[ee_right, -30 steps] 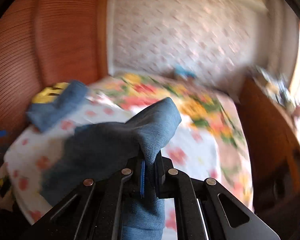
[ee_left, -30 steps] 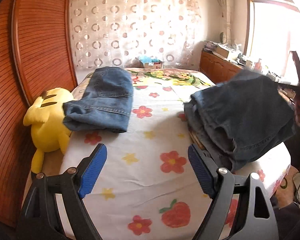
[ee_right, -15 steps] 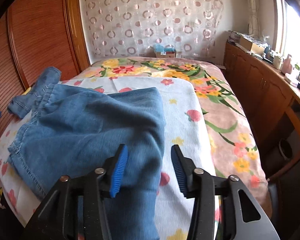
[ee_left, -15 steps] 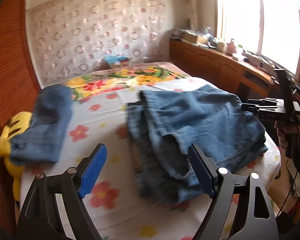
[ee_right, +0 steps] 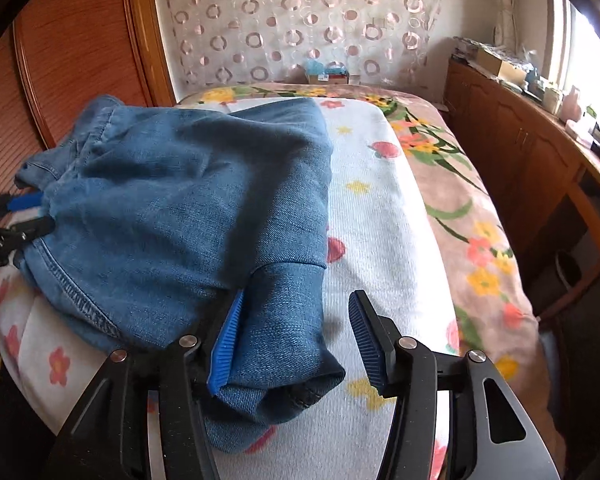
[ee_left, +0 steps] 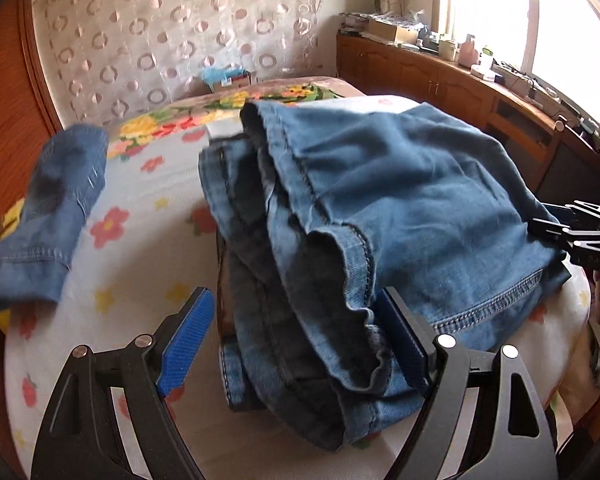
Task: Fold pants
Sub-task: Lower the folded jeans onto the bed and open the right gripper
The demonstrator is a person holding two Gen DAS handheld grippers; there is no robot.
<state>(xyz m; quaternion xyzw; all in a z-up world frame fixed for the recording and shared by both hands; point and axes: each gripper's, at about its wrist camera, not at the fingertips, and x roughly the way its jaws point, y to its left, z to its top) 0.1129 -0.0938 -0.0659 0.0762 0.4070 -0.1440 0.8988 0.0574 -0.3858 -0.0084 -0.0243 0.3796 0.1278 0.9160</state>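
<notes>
From the left wrist, the left gripper [ee_left: 296, 340] stands wide apart over the near edge of the folded pants [ee_left: 380, 208] on the bed [ee_left: 132, 264] — a second pair of jeans [ee_left: 56, 212] lies further left. From the right wrist, the right gripper [ee_right: 296, 344] is opening — a pants fold lies loose between its fingers, against the left pad.

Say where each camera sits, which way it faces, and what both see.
Left wrist: sits on the left gripper, looking down and forward at the jeans on the bed; its wide-open fingers show, plus the right gripper at the edge.
Right wrist: sits on the right gripper, jaws opening around a jeans fold, facing the patterned curtain.
Shared: jeans, bed, curtain, wooden cabinets.
</notes>
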